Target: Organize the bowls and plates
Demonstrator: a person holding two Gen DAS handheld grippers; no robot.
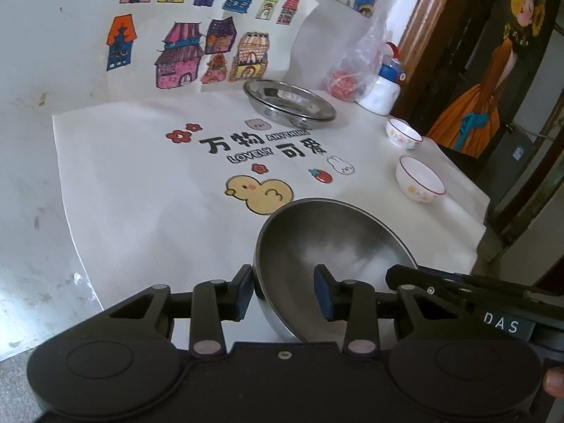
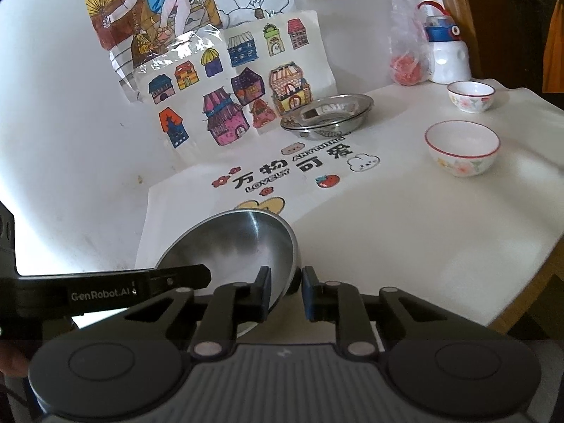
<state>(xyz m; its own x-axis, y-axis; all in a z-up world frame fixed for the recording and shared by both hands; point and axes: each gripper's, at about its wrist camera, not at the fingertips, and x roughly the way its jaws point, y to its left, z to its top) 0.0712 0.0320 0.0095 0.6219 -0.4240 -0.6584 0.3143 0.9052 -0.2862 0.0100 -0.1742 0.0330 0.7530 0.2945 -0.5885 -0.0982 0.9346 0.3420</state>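
Observation:
A steel bowl (image 1: 335,239) (image 2: 229,243) sits tilted at the near edge of the printed mat, between both grippers. My left gripper (image 1: 283,292) is open and straddles the bowl's left rim, one finger outside and one inside. My right gripper (image 2: 286,290) is closed on the bowl's right rim, with the wall between its pads. Two stacked steel plates (image 1: 289,100) (image 2: 328,111) lie at the back by the wall. A larger floral ceramic bowl (image 1: 419,179) (image 2: 461,148) and a smaller one (image 1: 403,134) (image 2: 470,96) stand apart on the right.
A white bottle (image 1: 384,88) and a plastic bag holding something red (image 1: 347,81) stand in the back right corner. Coloured drawings (image 1: 197,53) lean on the wall. The rounded table edge (image 2: 511,299) runs close on the right.

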